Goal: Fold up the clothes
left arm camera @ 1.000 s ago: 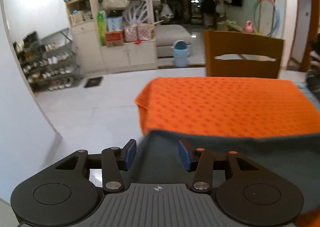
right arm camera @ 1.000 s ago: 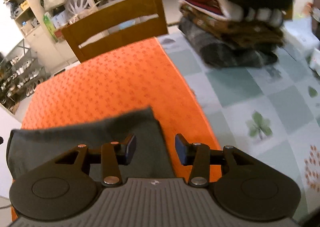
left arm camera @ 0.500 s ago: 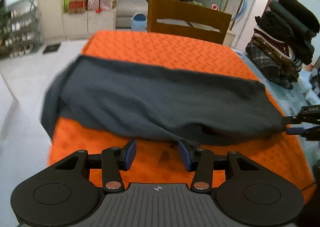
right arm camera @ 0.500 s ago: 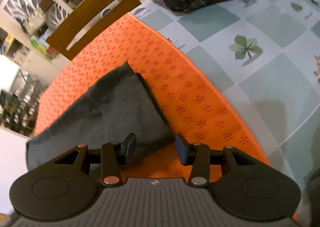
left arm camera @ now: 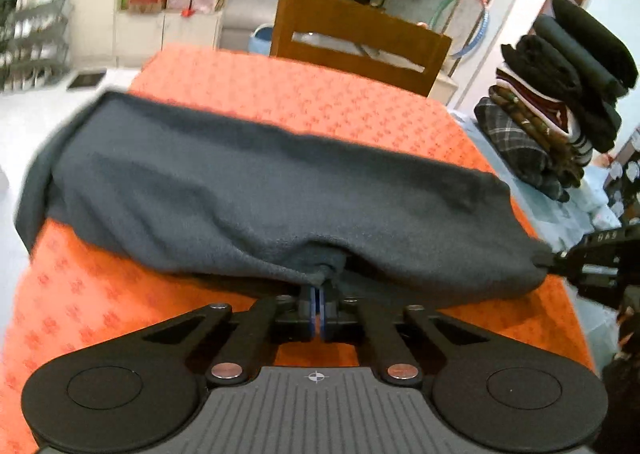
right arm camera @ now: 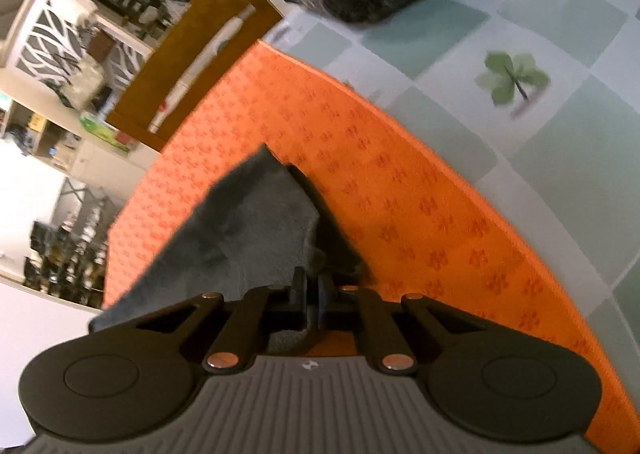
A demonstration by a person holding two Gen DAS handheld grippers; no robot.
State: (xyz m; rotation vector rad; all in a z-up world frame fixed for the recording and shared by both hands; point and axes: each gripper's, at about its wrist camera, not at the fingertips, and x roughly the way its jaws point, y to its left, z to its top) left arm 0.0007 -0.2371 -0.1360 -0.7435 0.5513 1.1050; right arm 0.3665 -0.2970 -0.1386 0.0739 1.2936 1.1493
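A dark grey garment (left arm camera: 256, 181) lies folded in a long band across the orange cloth (left arm camera: 304, 101) on the table. My left gripper (left arm camera: 319, 294) is shut on the garment's near edge at its middle. My right gripper (right arm camera: 313, 286) is shut on the garment's right end (right arm camera: 248, 213). In the left wrist view the right gripper (left arm camera: 560, 260) shows at the far right, holding the garment's corner. The garment's left end hangs over the table's left edge.
A wooden chair (left arm camera: 360, 41) stands behind the table. A stack of folded clothes (left arm camera: 560, 109) sits at the right on a leaf-patterned tablecloth (right arm camera: 520, 53). Shelves and a cabinet (left arm camera: 160, 5) stand far back left.
Both grippers were open above the garment's near edge; both have shut on it. The left took the middle of the near edge, the right took the right end.
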